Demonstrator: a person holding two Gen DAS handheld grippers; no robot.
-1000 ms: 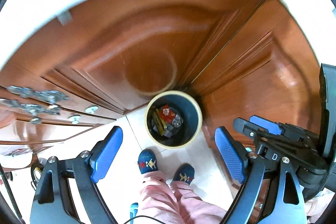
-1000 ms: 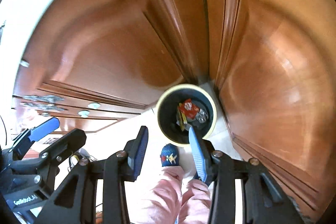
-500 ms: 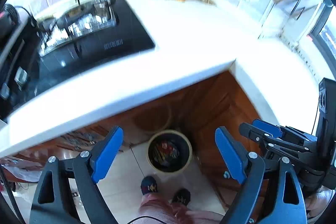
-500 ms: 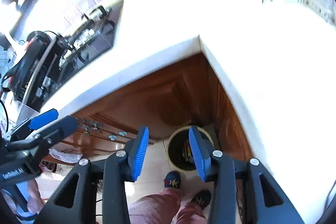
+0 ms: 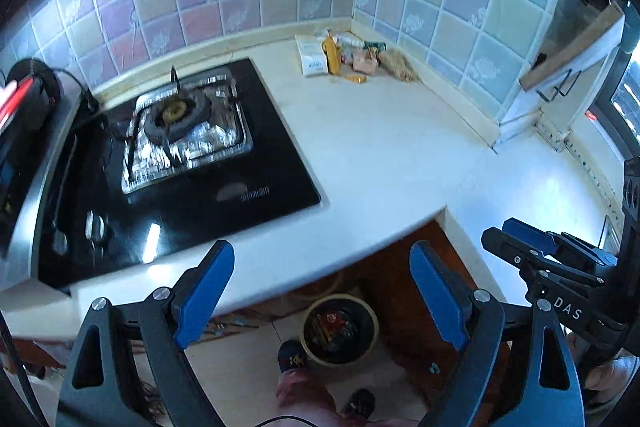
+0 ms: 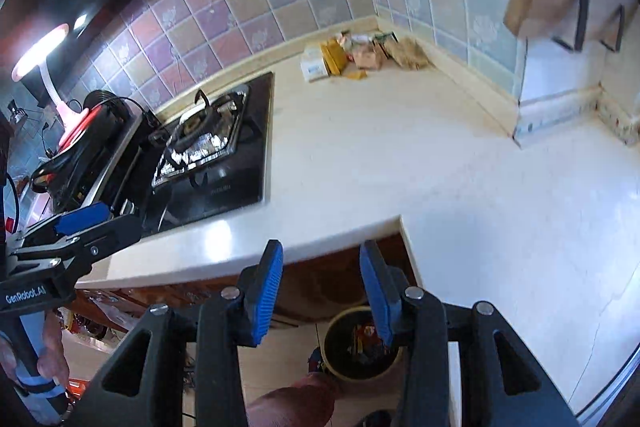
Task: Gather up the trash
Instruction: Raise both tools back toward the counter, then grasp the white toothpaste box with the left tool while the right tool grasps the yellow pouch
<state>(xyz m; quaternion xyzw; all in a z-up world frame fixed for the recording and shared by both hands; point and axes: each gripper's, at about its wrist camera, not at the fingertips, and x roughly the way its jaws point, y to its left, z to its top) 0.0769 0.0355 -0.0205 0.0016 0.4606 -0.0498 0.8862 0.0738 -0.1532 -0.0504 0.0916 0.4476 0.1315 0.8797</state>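
Countertop (image 5: pixel 384 163), corner trash pile (image 5: pixel 344 59)

Right gripper (image 6: pixel 322 293), fingers (image 6: pixel 266 291) apart and empty, hangs above the trash bin (image 6: pixel 340 373) below the white countertop (image 6: pixel 400 163).

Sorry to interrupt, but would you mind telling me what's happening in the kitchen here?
A person is collecting trash with a gripper in each hand. Both the left gripper and the right gripper are open and empty, held above the counter edge. Down on the floor, the bin already has wrappers in it. More packets and wrappers sit in the far corner of the white counter, beside the stove, untouched.
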